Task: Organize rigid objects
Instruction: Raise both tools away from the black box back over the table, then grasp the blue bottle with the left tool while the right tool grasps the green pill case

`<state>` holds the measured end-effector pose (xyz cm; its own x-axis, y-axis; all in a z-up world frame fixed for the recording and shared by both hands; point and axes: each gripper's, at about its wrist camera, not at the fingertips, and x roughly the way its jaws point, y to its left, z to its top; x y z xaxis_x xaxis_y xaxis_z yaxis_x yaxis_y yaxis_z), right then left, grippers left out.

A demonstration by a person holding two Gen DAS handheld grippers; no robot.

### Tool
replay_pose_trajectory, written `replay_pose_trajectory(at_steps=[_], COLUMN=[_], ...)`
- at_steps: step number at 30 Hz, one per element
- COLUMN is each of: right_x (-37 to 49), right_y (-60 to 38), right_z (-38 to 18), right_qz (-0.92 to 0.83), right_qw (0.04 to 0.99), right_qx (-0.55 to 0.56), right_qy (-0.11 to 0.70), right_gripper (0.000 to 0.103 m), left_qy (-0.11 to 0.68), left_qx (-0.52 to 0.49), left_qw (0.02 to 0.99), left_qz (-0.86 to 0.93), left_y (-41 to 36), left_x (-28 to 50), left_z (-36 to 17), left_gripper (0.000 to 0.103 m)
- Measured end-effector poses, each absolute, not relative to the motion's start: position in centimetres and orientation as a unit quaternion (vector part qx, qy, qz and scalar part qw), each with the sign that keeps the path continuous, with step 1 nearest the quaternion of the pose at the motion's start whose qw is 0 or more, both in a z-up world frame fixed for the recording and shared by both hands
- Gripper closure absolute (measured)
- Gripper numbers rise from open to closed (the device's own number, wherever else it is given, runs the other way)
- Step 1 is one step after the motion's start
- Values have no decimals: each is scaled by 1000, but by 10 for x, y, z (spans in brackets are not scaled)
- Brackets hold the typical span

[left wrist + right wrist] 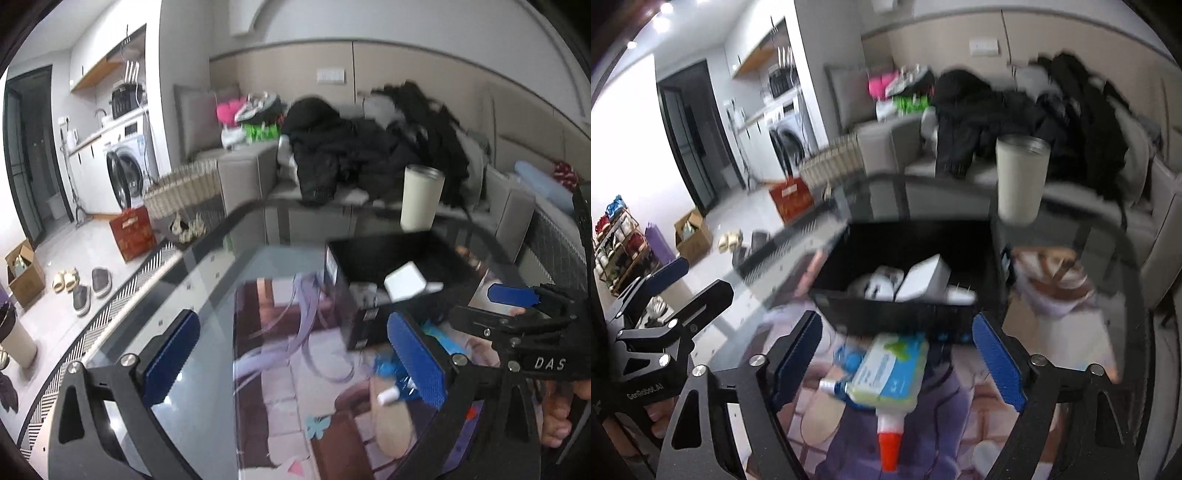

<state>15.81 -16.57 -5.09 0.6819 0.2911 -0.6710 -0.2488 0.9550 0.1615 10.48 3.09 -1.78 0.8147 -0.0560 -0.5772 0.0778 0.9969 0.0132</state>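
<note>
Hovering over the glass-topped table [746, 314], the right gripper [897, 362] had its blue-padded jaws spread wide to either side of a white squeeze bottle with a green-and-blue label and an orange nozzle [890, 373], which lay flat on the glass with its nozzle toward the camera; the pads did not press on it, so the spread looked meant for straddling its body. A small blue tube with a white cap [842, 384] lay touching the bottle's left side. Off to the left, the left gripper [291, 365] was also wide, nothing between its pads, apparently waiting rather than reaching. Just beyond the bottle stood the black open-topped rectangular bin [886, 314], already holding a white box [923, 280] and other pale items, blurred; it was probably the collecting place, which would explain its closeness to the loose things. Farther on, a cream tumbler with a metal rim [1021, 177] stood upright near the table's far edge, and behind that a grey sofa [886, 136] carried heaped dark clothes [997, 110].
</note>
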Motion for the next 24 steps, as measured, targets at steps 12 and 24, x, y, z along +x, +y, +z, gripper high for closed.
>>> replay_pose_trajectory(at_steps=[12,24], right_x=[188,196], right_y=[-157,-149], right_z=[-103,-126], right_qz=[135,136], right_qw=[875,862], right_qx=[35,29], right_qy=[463,488], right_gripper=[33,48], left_qy=[403,415], left_qx=[48,57], left_qw=[912,905], left_qz=[-55,-77], left_y=[33,24], left_x=[117,119], left_z=[-58,-63], left_gripper=[1,1])
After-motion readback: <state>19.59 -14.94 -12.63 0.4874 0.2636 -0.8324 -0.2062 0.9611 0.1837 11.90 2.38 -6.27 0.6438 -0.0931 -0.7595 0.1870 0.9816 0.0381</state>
